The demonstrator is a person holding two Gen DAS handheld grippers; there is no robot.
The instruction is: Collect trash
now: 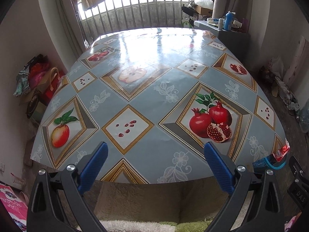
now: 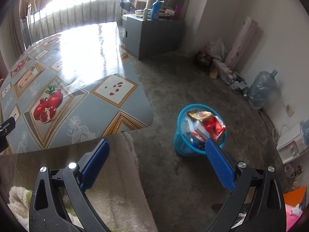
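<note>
From the left wrist camera, the left gripper hangs over the near edge of the table, its 2 blue fingers spread wide with nothing between them. The glossy fruit-print cloth shows no loose trash anywhere in this view; at the far right edge a sliver of the blue basket peeks past the table corner with a red wrapper showing above it. From the right wrist camera, the right gripper is likewise wide open and empty, held above the concrete floor beside the table. Ahead of it the blue basket stands on the floor, well apart from the table corner, heaped with trash: crinkled red wrappers, an orange-printed packet, a small carton and clear plastic. That load looks light, soft and crushable, and foil and film are likely slippery, so a pinch on a folded edge would hold better than on a flat face. The basket itself looks like thin, slightly flexible mesh plastic; the rim seems the sensible grip. Collection looks close to done.
</note>
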